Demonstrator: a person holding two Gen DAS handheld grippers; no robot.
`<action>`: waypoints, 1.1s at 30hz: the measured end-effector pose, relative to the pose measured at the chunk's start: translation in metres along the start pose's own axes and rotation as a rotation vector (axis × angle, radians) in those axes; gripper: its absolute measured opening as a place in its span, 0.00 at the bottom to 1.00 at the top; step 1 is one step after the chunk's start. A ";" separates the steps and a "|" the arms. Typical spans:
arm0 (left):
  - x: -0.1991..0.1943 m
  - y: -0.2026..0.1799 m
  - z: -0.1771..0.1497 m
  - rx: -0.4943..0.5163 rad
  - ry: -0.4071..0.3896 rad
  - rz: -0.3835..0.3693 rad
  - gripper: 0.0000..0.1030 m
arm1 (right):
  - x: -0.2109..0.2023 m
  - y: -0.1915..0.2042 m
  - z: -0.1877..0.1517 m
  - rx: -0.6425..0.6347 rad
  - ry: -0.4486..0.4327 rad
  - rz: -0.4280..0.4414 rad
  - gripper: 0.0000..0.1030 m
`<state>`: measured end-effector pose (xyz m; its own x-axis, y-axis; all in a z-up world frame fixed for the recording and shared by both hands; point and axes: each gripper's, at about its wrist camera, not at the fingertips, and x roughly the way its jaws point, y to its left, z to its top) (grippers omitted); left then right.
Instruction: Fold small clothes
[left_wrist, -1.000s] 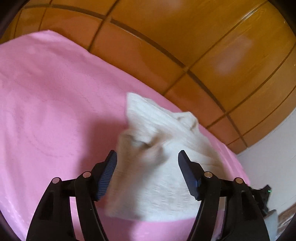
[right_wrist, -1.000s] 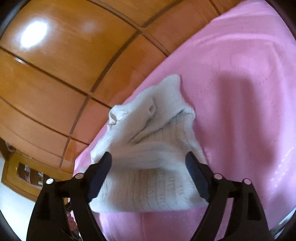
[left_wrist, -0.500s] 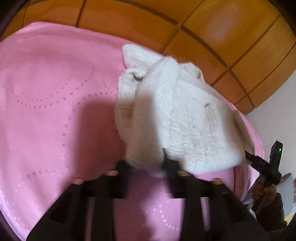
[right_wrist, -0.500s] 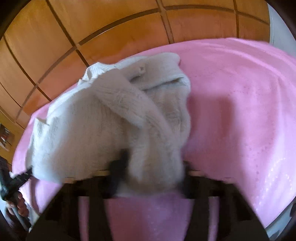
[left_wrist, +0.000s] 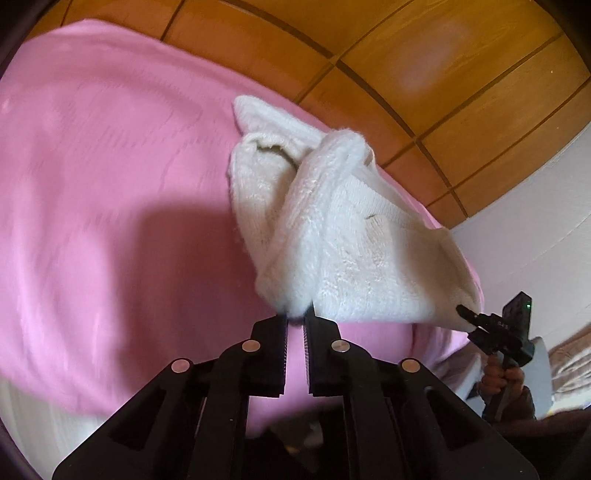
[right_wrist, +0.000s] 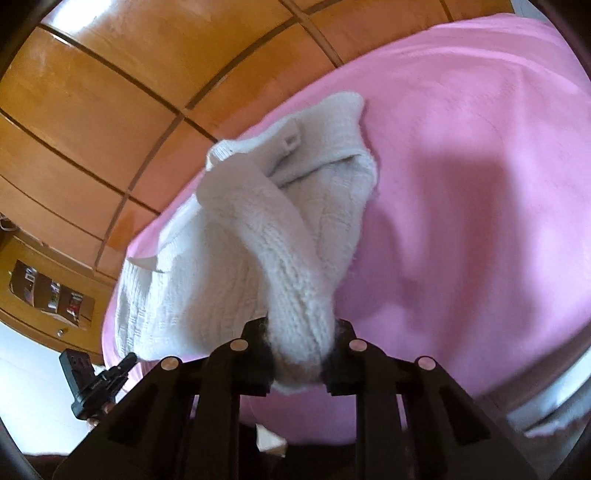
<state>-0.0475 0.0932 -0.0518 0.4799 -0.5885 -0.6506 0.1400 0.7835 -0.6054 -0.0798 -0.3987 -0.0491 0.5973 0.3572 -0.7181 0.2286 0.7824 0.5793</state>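
Left wrist: claw (left_wrist: 294, 316) pinches sweater (left_wrist: 343, 229) (white).

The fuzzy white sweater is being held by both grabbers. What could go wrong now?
1. The left gripper pinches only a thin tip of the cream knitted sweater, so that corner could slip out.
2. The right gripper holds a thick bunched roll, which might fold in lumpy.
3. The sweater lies near the far edge of the pink bedspread, beside the wooden panelling, so it could slide off.

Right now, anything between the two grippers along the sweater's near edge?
Only the white knit sweater itself: the left gripper and right gripper each pinch a corner, seen in both wrist views, above the pink bedspread.
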 end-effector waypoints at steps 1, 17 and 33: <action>-0.004 0.002 -0.009 -0.007 0.012 -0.001 0.03 | -0.003 -0.004 -0.005 0.002 0.007 -0.010 0.17; -0.006 -0.039 0.036 0.272 -0.136 0.257 0.50 | 0.017 0.088 -0.003 -0.595 -0.142 -0.388 0.51; 0.036 -0.057 0.057 0.363 -0.114 0.240 0.05 | 0.014 0.084 0.028 -0.598 -0.157 -0.396 0.06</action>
<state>0.0105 0.0387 -0.0144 0.6251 -0.3720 -0.6862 0.2983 0.9263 -0.2304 -0.0308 -0.3430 0.0005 0.6702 -0.0521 -0.7404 0.0183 0.9984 -0.0537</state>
